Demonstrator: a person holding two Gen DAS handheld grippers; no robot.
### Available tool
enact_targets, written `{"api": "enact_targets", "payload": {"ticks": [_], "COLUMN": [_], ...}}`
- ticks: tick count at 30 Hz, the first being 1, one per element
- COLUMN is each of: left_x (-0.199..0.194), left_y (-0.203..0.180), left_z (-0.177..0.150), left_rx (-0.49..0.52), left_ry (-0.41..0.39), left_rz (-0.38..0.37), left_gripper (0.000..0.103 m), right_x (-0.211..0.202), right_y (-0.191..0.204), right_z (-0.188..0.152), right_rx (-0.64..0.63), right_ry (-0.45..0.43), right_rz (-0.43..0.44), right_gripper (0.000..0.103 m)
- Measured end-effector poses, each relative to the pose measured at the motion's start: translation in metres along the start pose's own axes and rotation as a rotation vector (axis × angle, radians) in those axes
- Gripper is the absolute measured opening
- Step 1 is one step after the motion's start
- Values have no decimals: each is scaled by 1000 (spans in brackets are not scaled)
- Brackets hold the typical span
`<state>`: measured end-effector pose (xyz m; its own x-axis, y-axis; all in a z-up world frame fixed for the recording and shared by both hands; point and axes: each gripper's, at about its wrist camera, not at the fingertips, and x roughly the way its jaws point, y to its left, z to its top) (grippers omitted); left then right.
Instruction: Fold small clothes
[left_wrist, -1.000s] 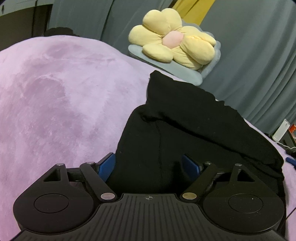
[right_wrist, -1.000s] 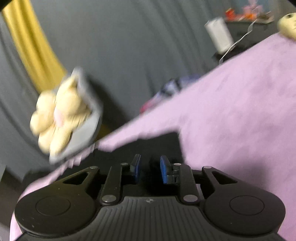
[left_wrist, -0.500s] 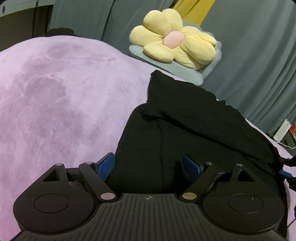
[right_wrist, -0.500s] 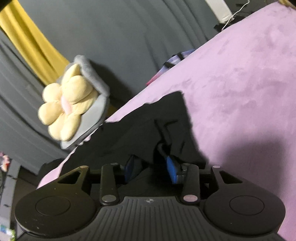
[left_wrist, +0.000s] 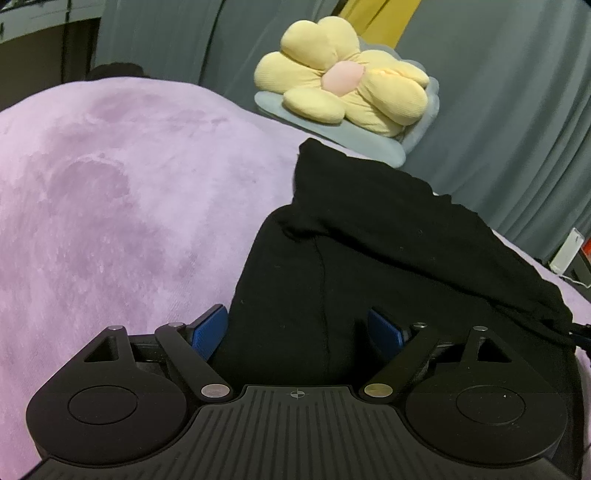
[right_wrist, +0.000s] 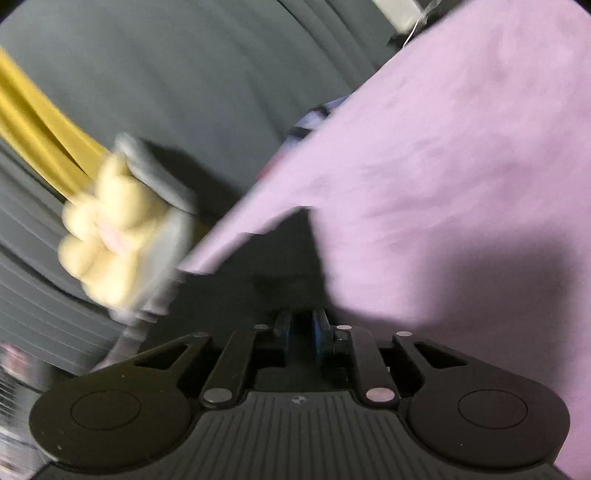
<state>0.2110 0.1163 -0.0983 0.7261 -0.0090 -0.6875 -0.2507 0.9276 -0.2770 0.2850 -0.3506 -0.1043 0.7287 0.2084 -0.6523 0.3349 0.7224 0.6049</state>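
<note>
A black garment (left_wrist: 369, 240) lies partly folded on the purple blanket (left_wrist: 110, 184). My left gripper (left_wrist: 297, 330) is open, and the garment's near edge sits between its blue pads (left_wrist: 208, 328), one on each side. In the blurred right wrist view my right gripper (right_wrist: 301, 328) has its blue pads close together on dark cloth of the black garment (right_wrist: 273, 273), at its corner on the blanket (right_wrist: 461, 166).
A yellow flower cushion (left_wrist: 343, 92) on a grey pad rests against grey curtains (left_wrist: 517, 110) at the bed's far edge; it also shows in the right wrist view (right_wrist: 107, 236). A white box (left_wrist: 567, 249) and cable sit at far right.
The right gripper's pads have closed on the garment's corner and the right wrist view has swung, now blurred. The left gripper and the garment under it have stayed still.
</note>
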Motion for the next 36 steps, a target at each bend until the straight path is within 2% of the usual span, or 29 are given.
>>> {"api": "enact_targets", "payload": {"ticks": [2,7,9,12,13,14,16,17,18,20,23,24,26,27,28,29,32,36], "left_x": [0,2,3,4,4,4,4,4,3,3,4,3,1,0,-2,-5,-19,-40], "left_y": [0,-4,-7,-8,-8,-7,-6,-5,-4,-3,-4,-6,-7,-6,-5,-3,4,16], "left_z": [0,-3,-4,-5,-5,-5,-5,-4,-4,-4,-5,-6,-6,-7,-7,-6,-8,-18], "left_rx": [-2,35,56,75,79,81,80,77,72,63,84,96,106,106,104,103,76,35], "left_ry": [-1,-3,-3,-2,-1,-1,0,2,2,2,11,15,32,46,62,80,131,235], "left_rz": [2,21,30,35,34,33,28,24,20,15,24,29,32,28,24,20,9,-3], "left_gripper": [88,88,88,88,88,88,88,88,88,88,88,88,88,88,88,87,87,86], "right_x": [-7,-14,-4,8,10,13,12,12,10,11,-3,-12,-32,-44,-51,-62,-87,-121], "right_y": [2,17,21,28,30,30,18,14,13,19,25,26,27,27,25,25,18,-14], "right_z": [-4,-11,-10,-14,-15,-14,-9,-8,-7,-10,-15,-16,-20,-25,-29,-37,-68,-105], "right_rx": [-2,-105,-132,-181,-188,-170,-47,-17,-46,-204,-314,-331,-367,-389,-416,-453,-551,-564], "right_ry": [2,2,25,31,35,51,81,76,61,55,15,-7,-23,-1,28,59,184,329], "right_rz": [38,79,40,0,-4,19,157,175,114,-62,-147,-155,-126,-88,-59,-49,-57,-98], "right_gripper": [29,32,32,26,14,2,3,2,2,2,0,3,22,29,42,47,48,49]}}
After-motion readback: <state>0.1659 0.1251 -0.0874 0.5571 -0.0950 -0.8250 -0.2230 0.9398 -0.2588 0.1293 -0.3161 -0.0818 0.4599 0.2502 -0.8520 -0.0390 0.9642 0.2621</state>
